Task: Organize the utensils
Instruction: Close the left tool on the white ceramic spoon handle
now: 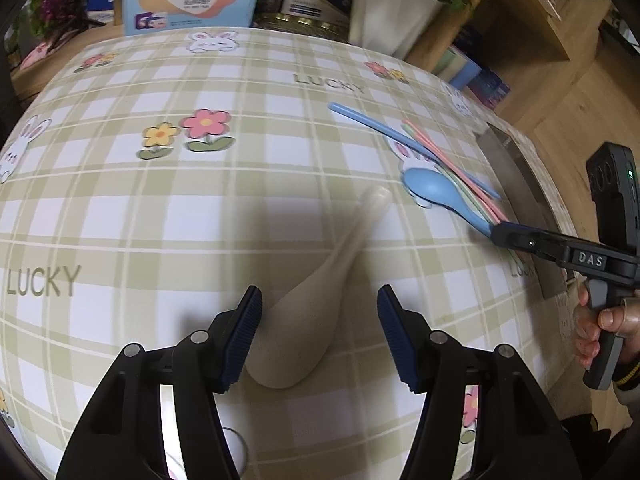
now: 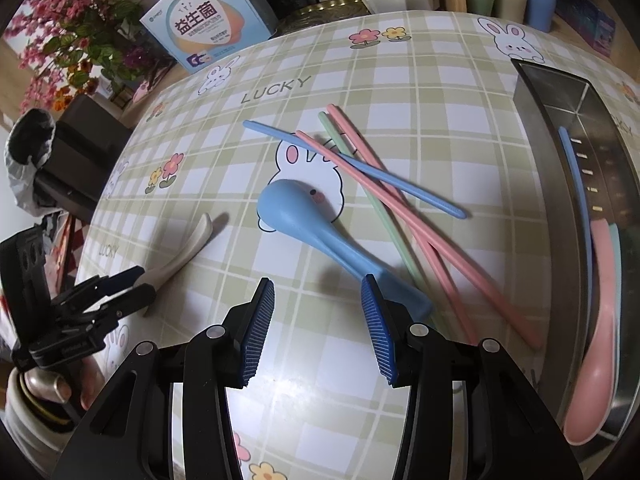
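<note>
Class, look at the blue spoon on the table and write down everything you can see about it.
The blue spoon looks like matte plastic, one piece: a rounded bowl tapering into a thick handle. It lies bowl-down on the checked tablecloth, over a printed rabbit. Its handle end points toward the right gripper, whose fingers are open, one finger right beside the handle; contact is unclear. The handle lies next to the green chopstick; whether they touch is unclear.
</note>
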Action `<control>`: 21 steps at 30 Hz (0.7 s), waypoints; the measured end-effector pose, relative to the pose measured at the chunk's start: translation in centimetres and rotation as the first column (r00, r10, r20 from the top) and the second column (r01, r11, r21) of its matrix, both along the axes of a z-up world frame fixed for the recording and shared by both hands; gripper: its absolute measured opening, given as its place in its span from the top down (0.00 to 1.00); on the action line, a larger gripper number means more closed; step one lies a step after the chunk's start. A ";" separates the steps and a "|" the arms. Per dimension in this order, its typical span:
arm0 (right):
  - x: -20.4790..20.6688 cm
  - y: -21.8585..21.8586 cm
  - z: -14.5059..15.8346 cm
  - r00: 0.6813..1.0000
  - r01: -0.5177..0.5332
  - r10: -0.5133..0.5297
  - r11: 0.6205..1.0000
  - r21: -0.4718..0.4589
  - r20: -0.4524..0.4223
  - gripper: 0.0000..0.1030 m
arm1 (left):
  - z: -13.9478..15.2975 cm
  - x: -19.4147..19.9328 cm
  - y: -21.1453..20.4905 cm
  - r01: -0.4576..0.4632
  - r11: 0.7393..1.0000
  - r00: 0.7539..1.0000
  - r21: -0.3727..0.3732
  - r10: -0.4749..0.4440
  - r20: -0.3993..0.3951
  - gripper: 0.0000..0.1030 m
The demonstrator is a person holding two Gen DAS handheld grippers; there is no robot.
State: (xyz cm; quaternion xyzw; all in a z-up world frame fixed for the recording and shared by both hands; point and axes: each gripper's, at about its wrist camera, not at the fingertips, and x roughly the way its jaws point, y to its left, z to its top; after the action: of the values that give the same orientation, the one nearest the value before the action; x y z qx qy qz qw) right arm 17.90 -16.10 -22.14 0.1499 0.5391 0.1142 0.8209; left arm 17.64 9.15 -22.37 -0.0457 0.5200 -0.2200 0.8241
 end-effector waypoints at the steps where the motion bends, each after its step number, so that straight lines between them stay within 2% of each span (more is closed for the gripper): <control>1: -0.1 -0.1 0.0 1.000 0.002 -0.002 1.000 0.003 0.001 0.57 | 0.0 -0.1 -0.4 0.012 1.000 1.000 -0.003 -0.012 -0.004 0.44; 5: -0.6 -0.7 0.4 1.000 0.009 -0.010 1.000 0.012 0.015 0.57 | 0.1 -0.4 -2.2 0.084 0.996 0.996 -0.012 -0.084 -0.019 0.53; 7: -0.9 -1.0 0.5 1.000 0.016 -0.017 1.000 0.019 0.024 0.57 | 0.1 -0.3 -2.9 0.096 0.995 0.995 0.014 -0.096 -0.014 0.58; 12: -1.7 -1.5 0.8 0.998 0.030 -0.032 0.999 0.042 0.045 0.57 | -0.2 0.7 -3.1 0.058 0.997 0.998 0.048 -0.057 -0.017 0.72; 16: -2.3 -1.8 0.6 0.998 0.034 -0.037 0.998 0.051 0.054 0.57 | -0.2 0.7 -3.9 0.062 0.994 0.998 0.087 -0.061 -0.014 0.76; 17: -2.4 -1.9 0.6 0.998 0.037 -0.040 0.998 0.055 0.054 0.57 | -0.2 0.7 -4.0 0.070 0.995 0.997 0.075 -0.068 -0.028 0.81; 21: -2.7 -2.4 0.4 0.997 0.051 -0.056 0.995 0.082 0.054 0.57 | -0.2 0.0 -4.9 0.086 0.995 0.995 0.054 -0.084 -0.045 0.82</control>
State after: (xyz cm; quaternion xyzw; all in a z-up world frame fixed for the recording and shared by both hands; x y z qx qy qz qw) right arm 15.20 -18.49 -21.78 0.1940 0.5066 0.1180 0.8318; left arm 17.66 4.26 -22.57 -0.0051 0.5447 -0.2391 0.8038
